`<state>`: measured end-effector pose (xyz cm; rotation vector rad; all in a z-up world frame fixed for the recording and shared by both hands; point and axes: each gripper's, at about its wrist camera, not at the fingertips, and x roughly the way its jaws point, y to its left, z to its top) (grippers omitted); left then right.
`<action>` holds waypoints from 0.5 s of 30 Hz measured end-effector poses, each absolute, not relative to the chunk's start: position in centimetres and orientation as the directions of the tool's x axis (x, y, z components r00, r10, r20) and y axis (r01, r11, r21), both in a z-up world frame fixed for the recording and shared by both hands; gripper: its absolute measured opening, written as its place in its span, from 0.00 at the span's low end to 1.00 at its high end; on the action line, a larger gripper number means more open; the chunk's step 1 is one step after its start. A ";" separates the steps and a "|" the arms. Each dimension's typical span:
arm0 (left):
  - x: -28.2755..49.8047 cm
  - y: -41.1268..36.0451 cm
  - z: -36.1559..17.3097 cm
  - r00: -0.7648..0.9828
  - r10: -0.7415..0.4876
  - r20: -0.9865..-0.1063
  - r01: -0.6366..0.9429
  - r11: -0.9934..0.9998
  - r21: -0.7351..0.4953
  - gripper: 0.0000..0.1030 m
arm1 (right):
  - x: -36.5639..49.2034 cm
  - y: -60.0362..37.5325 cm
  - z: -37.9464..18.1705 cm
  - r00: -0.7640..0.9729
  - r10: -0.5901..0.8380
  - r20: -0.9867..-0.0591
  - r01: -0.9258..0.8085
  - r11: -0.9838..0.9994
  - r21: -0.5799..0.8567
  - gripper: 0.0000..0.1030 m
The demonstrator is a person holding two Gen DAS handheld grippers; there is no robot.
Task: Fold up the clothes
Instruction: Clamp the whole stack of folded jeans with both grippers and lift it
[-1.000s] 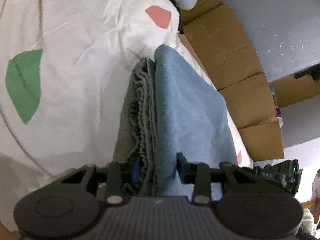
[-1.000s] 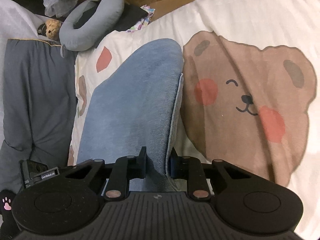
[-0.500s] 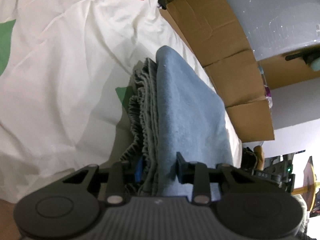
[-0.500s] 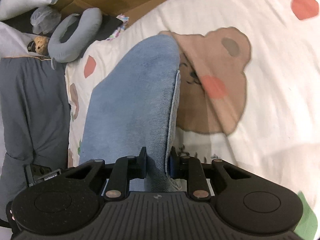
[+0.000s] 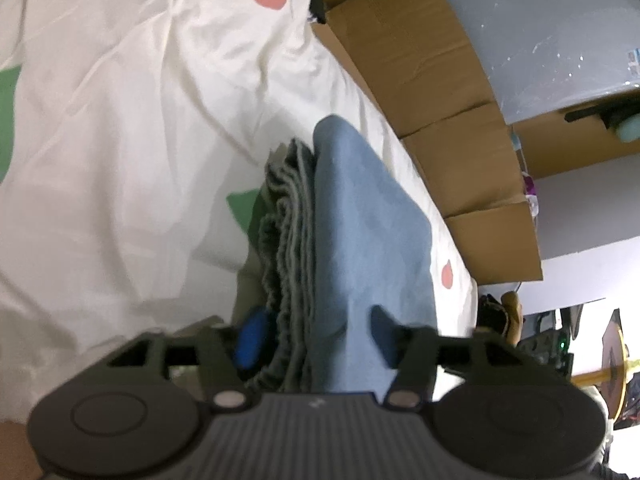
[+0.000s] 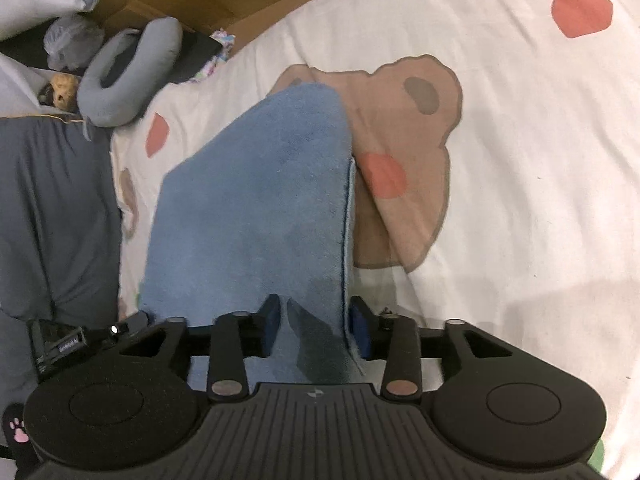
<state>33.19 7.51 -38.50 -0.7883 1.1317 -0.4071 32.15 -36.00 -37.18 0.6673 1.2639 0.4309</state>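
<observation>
Cardboard boxes (image 5: 432, 92) are seen beside the bed (image 5: 120, 140), a neck pillow (image 6: 128, 76) near its corner. The folded blue garment (image 6: 256, 208) is laid on the bed, its length running away between both grippers' opening fingers: left gripper (image 5: 316, 336), right gripper (image 6: 314, 326).

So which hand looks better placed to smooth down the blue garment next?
Probably the right gripper: its opening jaws sit over the blue garment's flat face, while the left gripper, also opening, straddles its bunched grey waistband.
</observation>
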 end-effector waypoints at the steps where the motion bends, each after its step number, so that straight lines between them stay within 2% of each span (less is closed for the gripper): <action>1: 33.5 7.4 -38.5 0.389 -0.654 -0.649 -0.091 0.673 -0.734 0.62 | 32.2 -36.0 -37.3 0.264 0.643 -0.719 0.058 0.733 0.677 0.46; 5: 34.7 6.8 -39.1 0.369 -0.652 -0.662 -0.086 0.685 -0.723 0.62 | 32.9 -35.8 -37.9 0.267 0.648 -0.713 0.058 0.728 0.683 0.57; 9: 35.7 5.9 -40.3 0.336 -0.670 -0.663 -0.079 0.681 -0.728 0.63 | 33.3 -35.7 -39.0 0.269 0.640 -0.719 0.082 0.729 0.680 0.58; 11: 36.3 5.2 -40.9 0.310 -0.658 -0.686 -0.078 0.702 -0.708 0.66 | 33.5 -35.4 -39.4 0.267 0.651 -0.711 0.078 0.721 0.689 0.58; 15: 37.2 4.7 -41.7 0.289 -0.679 -0.675 -0.077 0.686 -0.724 0.69 | 34.2 -35.0 -40.0 0.276 0.665 -0.694 0.064 0.707 0.704 0.58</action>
